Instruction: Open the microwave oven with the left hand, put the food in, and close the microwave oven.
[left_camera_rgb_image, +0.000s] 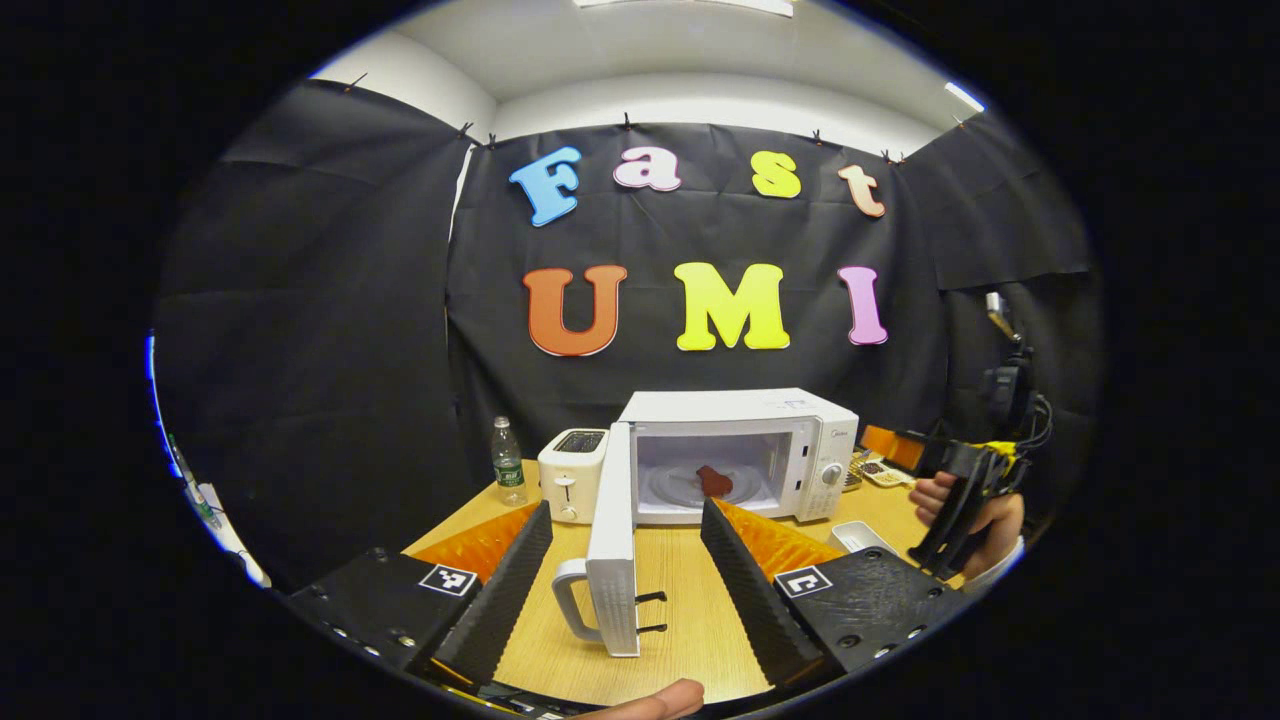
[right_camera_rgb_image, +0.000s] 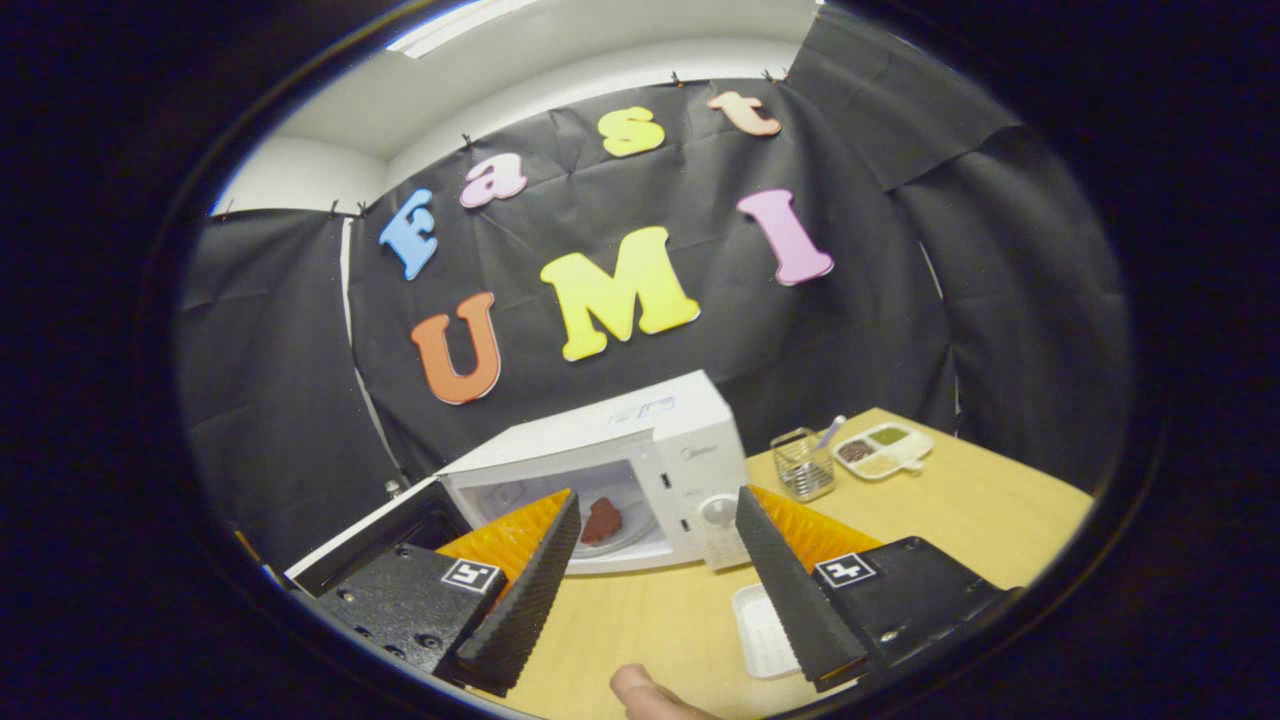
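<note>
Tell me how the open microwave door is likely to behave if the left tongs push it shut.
The microwave door looks like a rigid slab, so it should probably swing as one piece rather than flex. Hinged at the microwave, it likely pivots in an arc. The left tongs stand open around it, so a sideways nudge may suffice; the oven looks heavy enough to stay put.

microwave oven (left_camera_rgb_image: 738, 455) | maker's mark on control panel too small to read | no other legible text

white microwave (left_camera_rgb_image: 745, 445), reddish-brown food (left_camera_rgb_image: 714, 482), light wood table (left_camera_rgb_image: 690, 590), white toaster (left_camera_rgb_image: 570, 475)
</note>
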